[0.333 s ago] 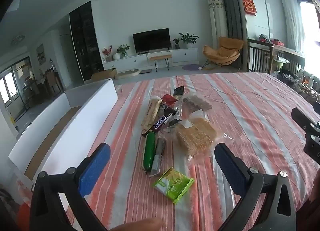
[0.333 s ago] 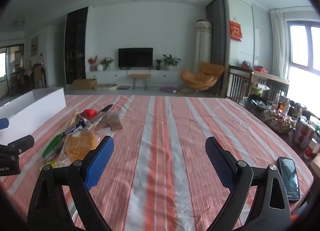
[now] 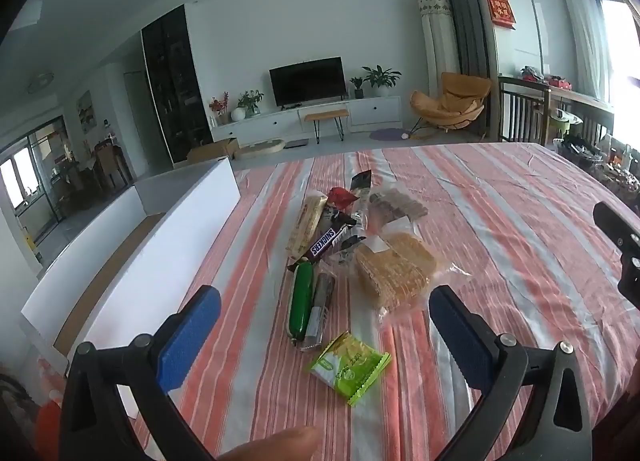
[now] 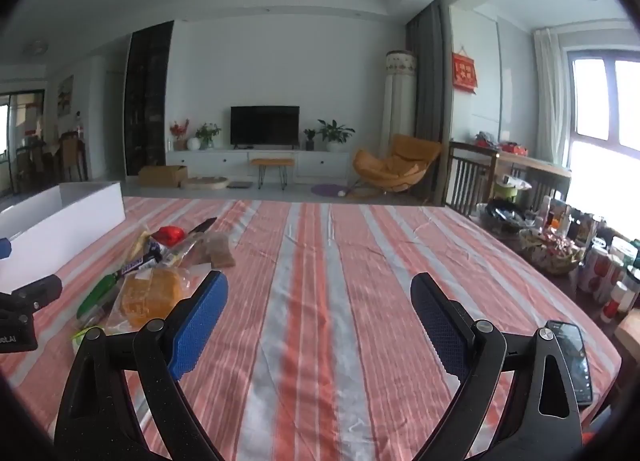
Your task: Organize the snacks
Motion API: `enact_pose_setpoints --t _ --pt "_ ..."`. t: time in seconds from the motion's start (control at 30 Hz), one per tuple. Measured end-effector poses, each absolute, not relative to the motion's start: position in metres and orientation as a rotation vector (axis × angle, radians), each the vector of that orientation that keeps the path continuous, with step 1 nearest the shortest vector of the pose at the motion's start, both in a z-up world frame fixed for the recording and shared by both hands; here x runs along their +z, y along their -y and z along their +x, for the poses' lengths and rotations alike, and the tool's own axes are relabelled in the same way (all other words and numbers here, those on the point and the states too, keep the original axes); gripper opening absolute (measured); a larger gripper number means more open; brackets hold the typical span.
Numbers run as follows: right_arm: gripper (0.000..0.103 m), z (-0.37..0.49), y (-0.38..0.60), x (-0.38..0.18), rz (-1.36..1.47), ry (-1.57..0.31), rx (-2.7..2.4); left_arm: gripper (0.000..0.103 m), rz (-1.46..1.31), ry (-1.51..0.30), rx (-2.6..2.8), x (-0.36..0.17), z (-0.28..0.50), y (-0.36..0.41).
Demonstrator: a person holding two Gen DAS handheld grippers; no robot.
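Both my tongs are spread wide with nothing between the pads: my left gripper (image 3: 325, 325) hangs over the near end of the snack pile, my right gripper (image 4: 319, 313) over bare striped tablecloth (image 4: 360, 261) to the right of it. Snacks lie in a loose heap mid-table: green-white packet (image 3: 350, 368) nearest, green stick (image 3: 301, 301) beside a grey stick (image 3: 320, 307), wafer bag (image 3: 394, 273), Snickers bar (image 3: 329, 242), red wrapper (image 3: 340, 195) farther. White box (image 3: 132, 273) stands left; a phone (image 4: 572, 357) lies near right.
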State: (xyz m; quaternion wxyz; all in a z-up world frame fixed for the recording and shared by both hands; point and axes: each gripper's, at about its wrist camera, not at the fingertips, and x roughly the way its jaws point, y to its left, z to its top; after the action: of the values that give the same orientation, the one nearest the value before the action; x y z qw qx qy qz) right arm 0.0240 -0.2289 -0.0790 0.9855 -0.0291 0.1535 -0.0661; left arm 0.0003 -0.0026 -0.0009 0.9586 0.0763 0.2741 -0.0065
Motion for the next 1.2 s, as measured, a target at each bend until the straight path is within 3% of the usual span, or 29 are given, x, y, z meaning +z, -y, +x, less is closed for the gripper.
enact_pose_setpoints --t 1.2 --pt "0.095 0.043 0.205 -0.120 -0.141 -0.426 -0.004 0.103 0.164 -0.707 0.066 -0.063 0.019 -0.015"
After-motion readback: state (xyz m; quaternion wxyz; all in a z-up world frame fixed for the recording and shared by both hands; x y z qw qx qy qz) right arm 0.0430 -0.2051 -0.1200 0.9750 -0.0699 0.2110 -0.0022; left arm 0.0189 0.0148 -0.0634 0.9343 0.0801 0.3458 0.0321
